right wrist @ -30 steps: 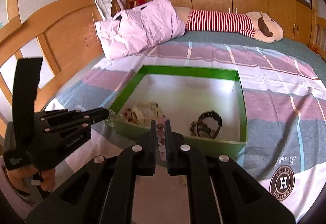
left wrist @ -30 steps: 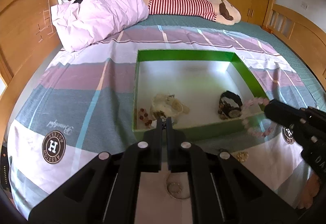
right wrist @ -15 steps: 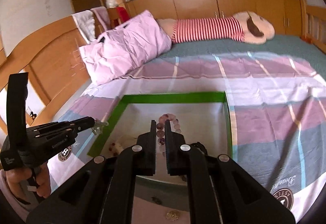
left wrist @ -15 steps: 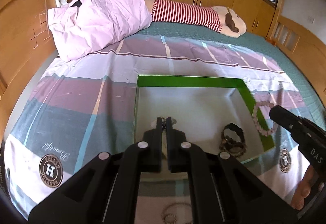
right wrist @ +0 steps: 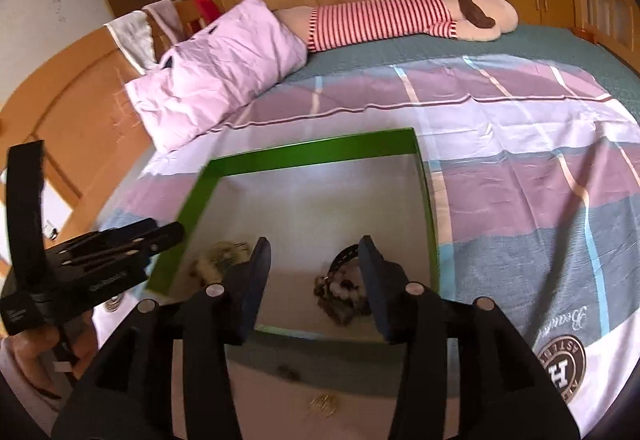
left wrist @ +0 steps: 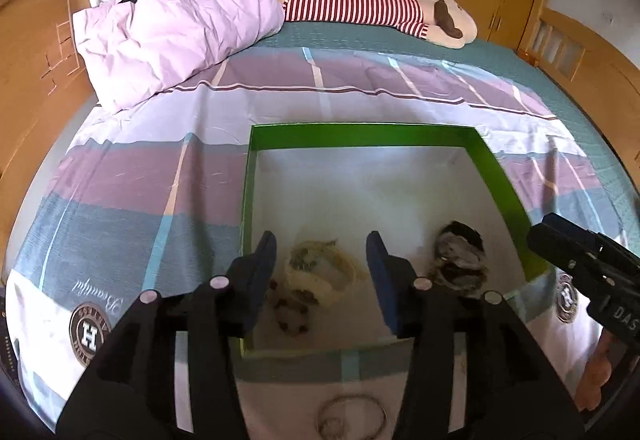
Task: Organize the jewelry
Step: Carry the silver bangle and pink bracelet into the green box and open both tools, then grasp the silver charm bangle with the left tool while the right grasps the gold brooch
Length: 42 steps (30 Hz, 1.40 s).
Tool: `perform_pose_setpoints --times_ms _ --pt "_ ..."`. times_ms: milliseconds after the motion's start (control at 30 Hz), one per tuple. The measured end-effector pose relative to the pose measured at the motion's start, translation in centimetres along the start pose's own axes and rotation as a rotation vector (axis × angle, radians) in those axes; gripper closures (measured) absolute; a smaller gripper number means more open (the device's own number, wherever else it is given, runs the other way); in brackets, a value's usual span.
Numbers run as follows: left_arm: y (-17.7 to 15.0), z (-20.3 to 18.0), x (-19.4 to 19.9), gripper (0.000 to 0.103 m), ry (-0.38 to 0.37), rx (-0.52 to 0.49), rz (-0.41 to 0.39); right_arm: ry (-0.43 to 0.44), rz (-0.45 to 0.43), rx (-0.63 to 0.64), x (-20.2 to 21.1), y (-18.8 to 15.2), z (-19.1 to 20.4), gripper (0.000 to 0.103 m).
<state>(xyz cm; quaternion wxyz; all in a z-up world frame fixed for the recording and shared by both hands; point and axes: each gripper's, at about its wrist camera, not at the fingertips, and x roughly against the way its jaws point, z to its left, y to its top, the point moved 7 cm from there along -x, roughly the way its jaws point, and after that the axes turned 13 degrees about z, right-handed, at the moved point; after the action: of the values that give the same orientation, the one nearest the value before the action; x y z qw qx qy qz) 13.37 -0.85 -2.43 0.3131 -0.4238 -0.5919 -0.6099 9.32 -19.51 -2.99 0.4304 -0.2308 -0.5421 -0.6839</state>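
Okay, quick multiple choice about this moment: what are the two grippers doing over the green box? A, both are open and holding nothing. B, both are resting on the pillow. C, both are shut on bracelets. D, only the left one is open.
A: the left gripper and the right gripper each show their fingers spread wide with nothing between them, above the jewelry lying inside the green box.

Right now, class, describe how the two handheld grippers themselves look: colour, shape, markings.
Both grippers, left and right, are matte black, with angular forked bodies, small round silver studs and flat dark blue pads. White lettering marks their sides. A bare hand grips the left one; no cables show.
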Motion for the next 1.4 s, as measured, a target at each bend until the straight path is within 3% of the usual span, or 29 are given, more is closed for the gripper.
perform_pose_setpoints --times_ms 200,333,400,633,733,833,1000,1033,1067,1133,1300,1400 --pt "-5.3 0.9 0.9 0.043 0.001 0.021 0.088 -0.024 0.193 0.021 -1.3 -4.8 0.5 0.057" --pt "-10.4 2.2 -1.8 0.044 0.052 0.029 0.223 -0.102 0.325 0.031 -4.1 -7.8 0.2 0.057" --pt "-11.8 3.1 -3.2 0.049 0.048 0.062 0.277 -0.114 0.345 0.031 -4.7 -8.3 0.3 0.057" --pt "-12.3 2.8 -5.1 0.053 0.047 0.044 0.317 -0.111 0.36 0.041 -5.1 -8.4 0.9 0.057" --pt "-12.7 2.0 -5.4 0.053 0.029 0.018 0.336 -0.154 0.381 0.057 -5.8 -8.9 0.7 0.057" --pt "-13.1 1.9 -6.2 0.06 0.038 0.028 0.358 -0.215 0.391 0.075 -6.5 -9.3 0.1 0.057" --pt "-13.0 3.0 -5.8 0.094 0.028 0.072 0.362 -0.207 0.428 0.088 -7.8 -10.1 0.3 0.057" --pt "-13.0 3.3 -5.7 0.096 0.017 0.086 0.363 -0.208 0.431 0.095 -8.0 -10.3 0.4 0.057" --pt "-13.0 3.5 -5.6 0.097 0.003 0.102 0.364 -0.208 0.439 0.105 -8.3 -10.5 0.5 0.058" --pt "-12.9 4.1 -5.3 0.098 -0.026 0.124 0.362 -0.226 0.441 0.128 -8.5 -10.7 0.8 0.08" --pt "-12.8 4.3 -4.3 0.098 -0.052 0.113 0.339 -0.157 0.451 0.158 -8.0 -10.9 2.3 0.08" --pt "-12.5 4.3 -3.9 0.098 -0.074 0.105 0.326 -0.16 0.443 0.182 -7.7 -10.9 2.8 0.08"
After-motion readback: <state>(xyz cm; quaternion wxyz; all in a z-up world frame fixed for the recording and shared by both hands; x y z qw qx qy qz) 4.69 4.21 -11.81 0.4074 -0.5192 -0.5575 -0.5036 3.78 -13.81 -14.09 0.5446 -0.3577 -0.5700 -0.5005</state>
